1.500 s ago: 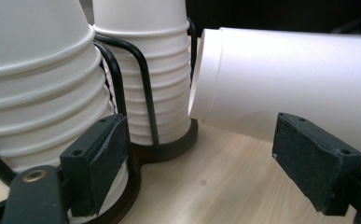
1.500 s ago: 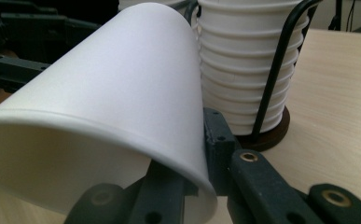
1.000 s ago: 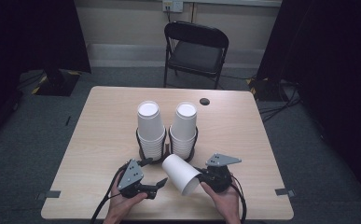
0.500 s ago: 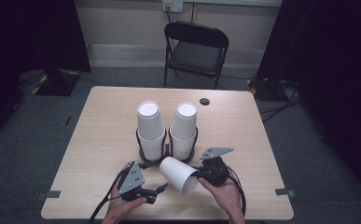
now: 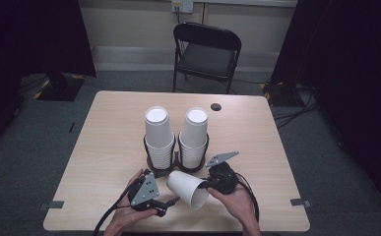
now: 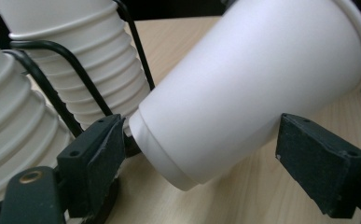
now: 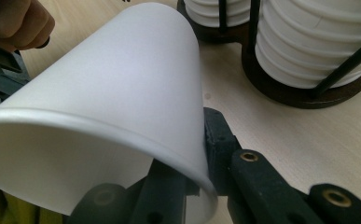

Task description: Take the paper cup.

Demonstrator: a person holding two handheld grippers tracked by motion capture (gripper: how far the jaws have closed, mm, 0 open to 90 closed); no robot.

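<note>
A single white paper cup [image 5: 185,187] lies tilted on its side just above the table, its mouth toward the person. My right gripper [image 5: 208,186] is shut on the wall at its rim, one jaw inside the cup [image 7: 113,93] and one outside; in its own view the gripper [image 7: 192,172] shows at the bottom. My left gripper [image 5: 171,198] is open, and the base end of the cup [image 6: 243,93] sits between its jaws. The pads [image 6: 99,158] stand beside the cup without pressing it, and there is a gap on the right side.
Two tall stacks of white cups [image 5: 157,132] [image 5: 195,130] stand in a black wire holder [image 5: 175,164] just behind the grippers. The wooden table [image 5: 104,128] has a small black round spot [image 5: 216,106] at the back. A folding chair [image 5: 205,49] stands beyond the table.
My right hand has turned and carried the cup slightly left, toward the left gripper. The left hand has stayed where it was.
</note>
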